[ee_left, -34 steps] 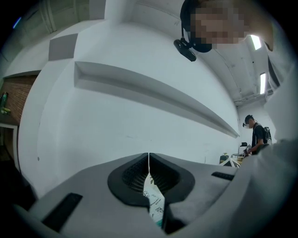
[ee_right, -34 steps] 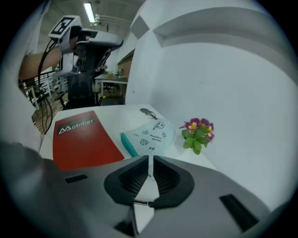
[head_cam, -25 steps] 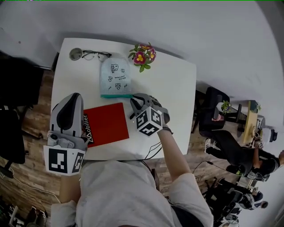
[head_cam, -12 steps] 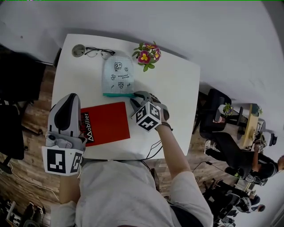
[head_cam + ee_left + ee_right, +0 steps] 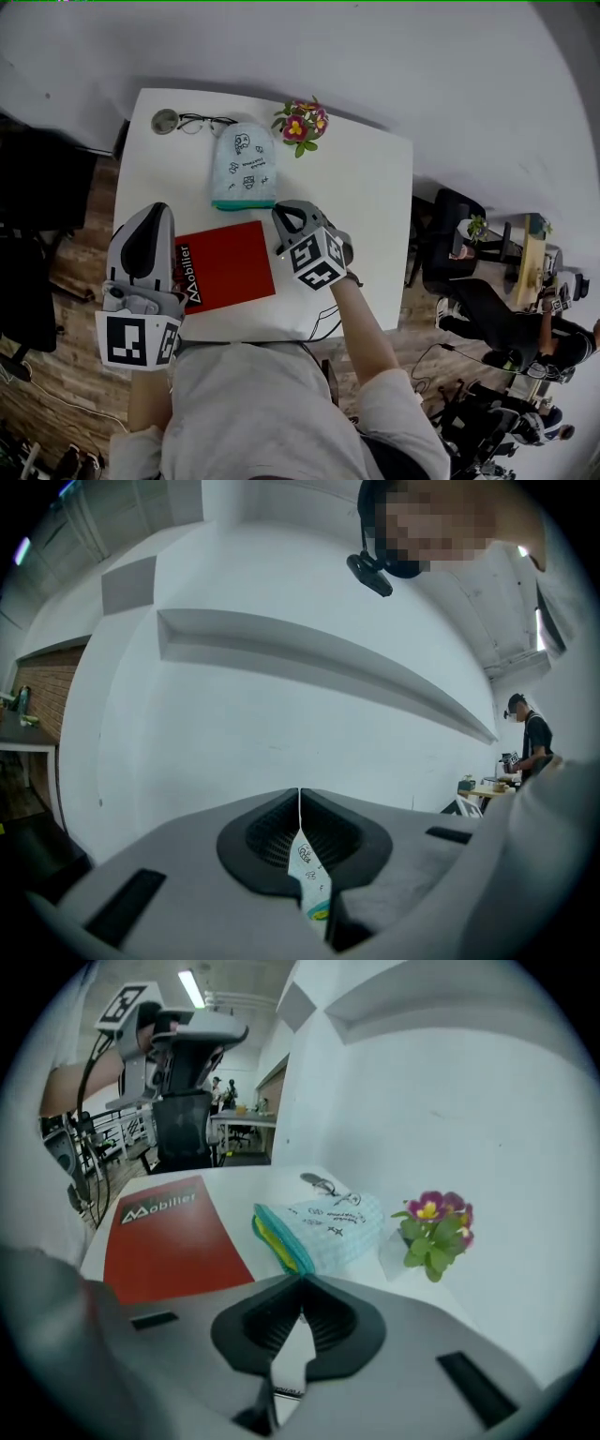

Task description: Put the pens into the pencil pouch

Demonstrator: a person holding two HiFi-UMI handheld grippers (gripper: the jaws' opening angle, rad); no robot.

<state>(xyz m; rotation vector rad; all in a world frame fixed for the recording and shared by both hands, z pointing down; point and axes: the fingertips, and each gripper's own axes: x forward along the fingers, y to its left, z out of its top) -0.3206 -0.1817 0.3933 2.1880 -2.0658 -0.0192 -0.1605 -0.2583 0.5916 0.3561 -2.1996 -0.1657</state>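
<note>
pen lengthwise in left gripper

- Head view: looked steeply down from above the near edge, taking in the whole table.
- Left gripper view: faced up and away, onto a white wall.
- Right gripper view: skimmed low across the surface toward the far edge; shared pouch, red booklet and flowers with the head view.

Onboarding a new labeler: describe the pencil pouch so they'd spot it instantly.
Start at the white table and go to its far side, between the glasses and the potted flowers. The pouch lies there, beyond the red booklet: the only soft cloth item, pale blue-green with black doodles and a teal strip along its near edge.
</note>
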